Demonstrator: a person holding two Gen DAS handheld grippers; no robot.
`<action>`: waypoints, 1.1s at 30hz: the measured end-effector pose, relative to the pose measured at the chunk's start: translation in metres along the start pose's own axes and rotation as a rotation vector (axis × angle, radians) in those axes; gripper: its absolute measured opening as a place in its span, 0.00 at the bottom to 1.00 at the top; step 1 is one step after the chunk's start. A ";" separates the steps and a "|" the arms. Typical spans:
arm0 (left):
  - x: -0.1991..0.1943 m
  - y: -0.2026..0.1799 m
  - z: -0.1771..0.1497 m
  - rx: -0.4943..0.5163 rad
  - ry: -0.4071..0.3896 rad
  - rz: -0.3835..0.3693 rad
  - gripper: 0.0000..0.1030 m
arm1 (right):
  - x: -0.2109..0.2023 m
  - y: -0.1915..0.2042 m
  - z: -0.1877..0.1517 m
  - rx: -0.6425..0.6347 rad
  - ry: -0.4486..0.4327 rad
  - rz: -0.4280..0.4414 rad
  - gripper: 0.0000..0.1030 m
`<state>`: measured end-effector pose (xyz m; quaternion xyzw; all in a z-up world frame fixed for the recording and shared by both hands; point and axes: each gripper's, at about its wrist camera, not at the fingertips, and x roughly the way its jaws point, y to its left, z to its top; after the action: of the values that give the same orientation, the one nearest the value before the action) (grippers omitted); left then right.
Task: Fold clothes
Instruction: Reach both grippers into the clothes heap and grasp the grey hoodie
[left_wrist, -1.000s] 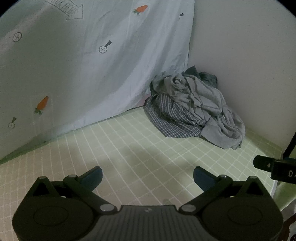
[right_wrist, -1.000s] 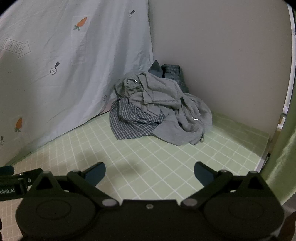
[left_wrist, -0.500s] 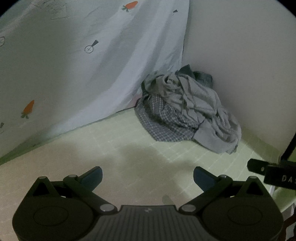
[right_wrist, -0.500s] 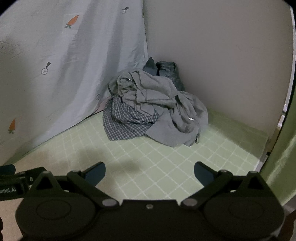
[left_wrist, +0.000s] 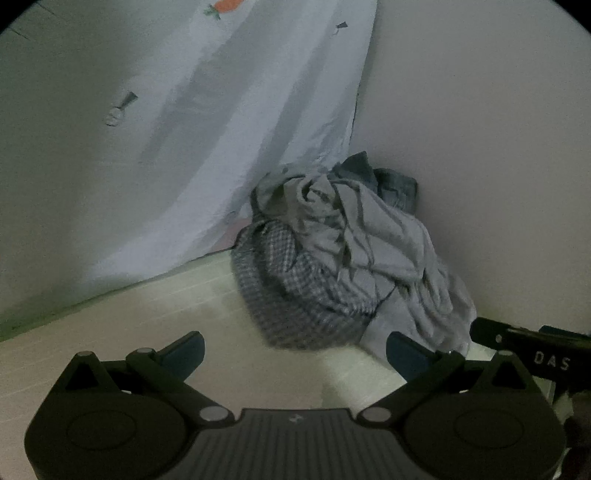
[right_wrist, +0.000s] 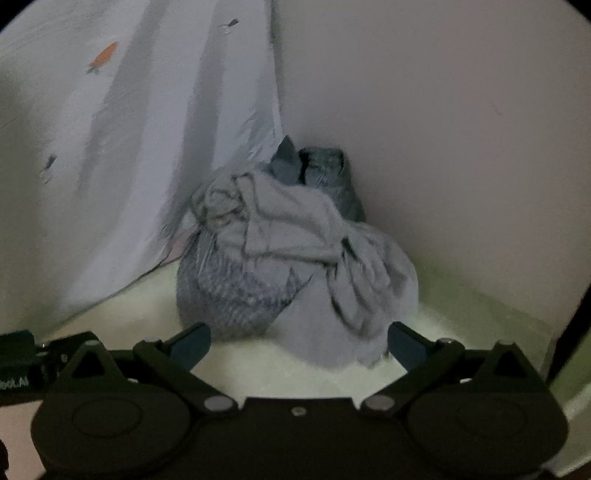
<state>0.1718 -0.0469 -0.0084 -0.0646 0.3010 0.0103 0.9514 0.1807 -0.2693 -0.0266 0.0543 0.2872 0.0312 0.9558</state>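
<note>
the left gripper is hanging with its jaws spread wide and empty, and the right gripper is doing the same. both are pointing at the pile of clothes sitting just ahead in the corner on the pale green surface, a grey garment lying over a checked shirt, between the printed sheet and the plain wall.

1. Pile: soft crumpled cloth, matt; grey garment plain weave, checked shirt finer weave, dark denim coarser.
2. Sheet: thin printed cloth, matt, creased.
3. Wall: smooth, matt.
4. Left gripper: matt black plastic, ribbed body, bright metal pivots; fingers dull blue.
</note>
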 end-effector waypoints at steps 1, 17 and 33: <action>0.009 0.000 0.005 -0.010 0.007 -0.007 1.00 | 0.010 -0.002 0.007 0.005 -0.007 -0.008 1.00; 0.221 0.020 0.071 -0.220 0.181 -0.184 0.73 | 0.172 -0.015 0.070 0.017 0.025 -0.103 0.88; 0.270 0.009 0.096 -0.102 0.146 -0.257 0.01 | 0.229 -0.002 0.091 0.038 0.008 -0.044 0.22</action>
<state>0.4475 -0.0304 -0.0867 -0.1513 0.3578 -0.1009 0.9159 0.4217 -0.2579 -0.0758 0.0662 0.2926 0.0051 0.9539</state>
